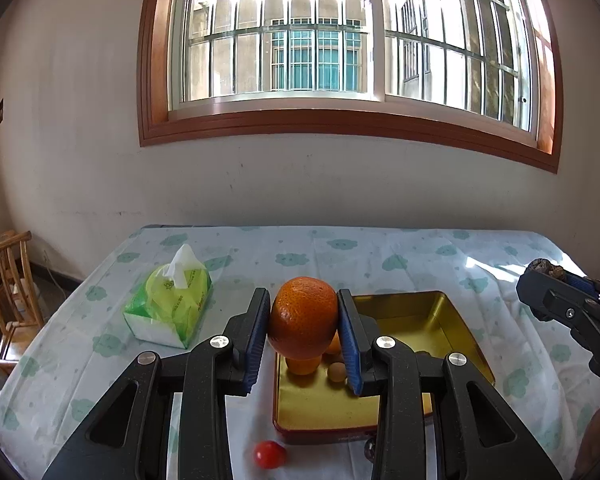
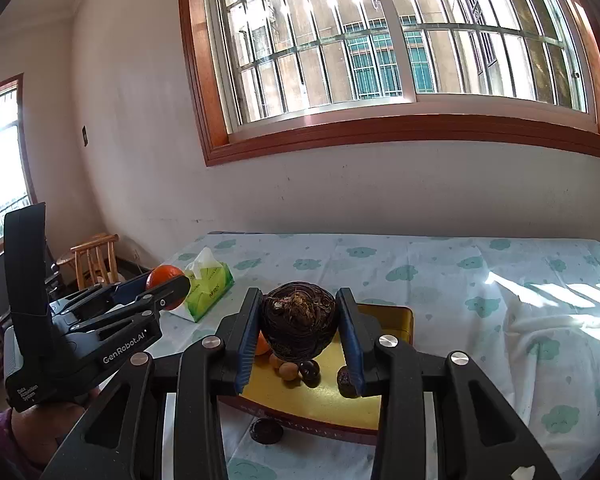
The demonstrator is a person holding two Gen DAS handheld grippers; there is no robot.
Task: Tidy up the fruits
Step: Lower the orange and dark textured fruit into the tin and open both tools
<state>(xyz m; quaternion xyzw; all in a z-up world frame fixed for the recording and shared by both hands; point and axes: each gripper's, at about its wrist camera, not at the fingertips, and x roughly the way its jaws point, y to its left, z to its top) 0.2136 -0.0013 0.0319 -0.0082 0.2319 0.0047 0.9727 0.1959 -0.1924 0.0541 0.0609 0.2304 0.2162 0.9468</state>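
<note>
Near edge first: a small red tomato point(image 1: 269, 454) sits loose on the tablecloth point(image 1: 340, 256), just in front of the tin's near wall and on its left side. A dark wrinkled fruit point(image 2: 266, 431) also lies outside the tin, touching or almost touching the front wall; it is hard to identify from the right wrist view, possibly a passion fruit.

Left gripper point(image 1: 304, 332): jaws partly closed, blue pads pressed on both sides of the orange point(image 1: 303, 318), which is lifted clear. It hangs over the near-left corner of the gold tin point(image 1: 452, 320), so the drop is straight down; the fruit is round with no long axis to align.

Right gripper point(image 2: 299, 330): jaws at about the same width, clamped on a dark brown scaly round fruit point(image 2: 299, 322), held above the tin's middle-left area.

Inside the tin, below both held fruits: a smaller orange fruit point(image 1: 302, 365), a tan round one point(image 2: 287, 370), and two dark small ones point(image 2: 310, 372). They cluster near-left, so space is tighter under the left gripper; the far-right part of the tin floor is bare. Judgement: either load needs a slight shift toward the open floor to avoid landing on the cluster.

Further back, left of the tin: a green tissue pack point(image 1: 168, 306), well apart.
</note>
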